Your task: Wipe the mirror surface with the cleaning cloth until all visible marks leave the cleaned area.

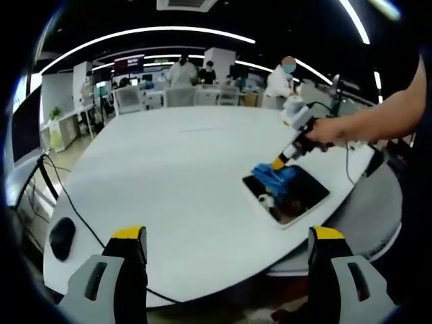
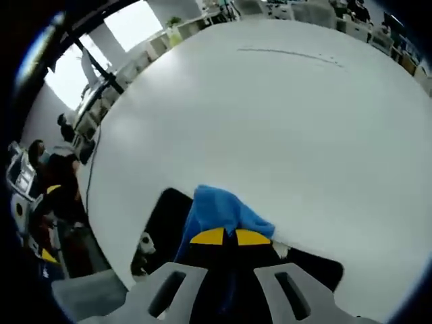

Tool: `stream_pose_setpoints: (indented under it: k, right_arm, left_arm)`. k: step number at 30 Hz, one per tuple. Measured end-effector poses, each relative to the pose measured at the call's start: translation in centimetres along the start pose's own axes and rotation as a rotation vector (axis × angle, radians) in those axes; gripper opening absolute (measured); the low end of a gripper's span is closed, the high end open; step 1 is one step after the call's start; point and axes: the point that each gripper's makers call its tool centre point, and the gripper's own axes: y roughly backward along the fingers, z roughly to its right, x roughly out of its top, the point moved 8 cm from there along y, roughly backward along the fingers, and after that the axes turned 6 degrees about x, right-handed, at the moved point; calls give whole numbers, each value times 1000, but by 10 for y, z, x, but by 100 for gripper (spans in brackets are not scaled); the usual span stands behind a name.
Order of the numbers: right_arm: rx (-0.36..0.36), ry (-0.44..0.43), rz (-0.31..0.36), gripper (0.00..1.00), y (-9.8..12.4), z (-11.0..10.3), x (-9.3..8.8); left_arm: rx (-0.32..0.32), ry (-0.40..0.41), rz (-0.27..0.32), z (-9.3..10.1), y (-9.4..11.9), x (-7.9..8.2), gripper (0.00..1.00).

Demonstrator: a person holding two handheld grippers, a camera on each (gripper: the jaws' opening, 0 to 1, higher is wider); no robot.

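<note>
In the left gripper view, the left tongs [image 1: 226,237] rise from the bottom edge with their two yellow-tipped jaws set wide apart, nothing between them. At the right of that frame a bare forearm [image 1: 378,121] reaches in from the upper right, its hand [image 1: 322,132] wrapped around the handle of the right tongs [image 1: 278,163], which slant down to the left. In the right gripper view, the right tongs [image 2: 231,237] have their yellow tips pressed together at lower centre, pinching blue cleaning cloth [image 2: 219,209].
</note>
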Motion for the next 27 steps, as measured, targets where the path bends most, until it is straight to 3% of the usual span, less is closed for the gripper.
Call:
stream_pose_setpoints:
  k: [2,6,16,19,22,25,27]
  right_arm:
    - [10,8,26,0,3,0,-6]
    - [-13,-53,23,0,11,8,-12]
    - [-58,-72,15,0,24,35,-23]
    - [-67,-70,21,0,23,33,-22]
    - [-124,-46,36,0,19,29,-23]
    - [-128,-53,81,0,21,25,-31]
    - [-127,-45,76,0,24,18,-39]
  left_arm:
    - [-3,-7,1,0,-2,3,100]
    - [-15,-23,4,3,-5,9,100]
    - [-40,-43,12,8,-8,11,100]
    - [-46,-46,10,9,-6,9,100]
    - [-44,-60,-4,9,-5,5,100]
    - [-50,-62,-2,11,-4,7,100]
    - [-53,-64,3,11,-5,9,100]
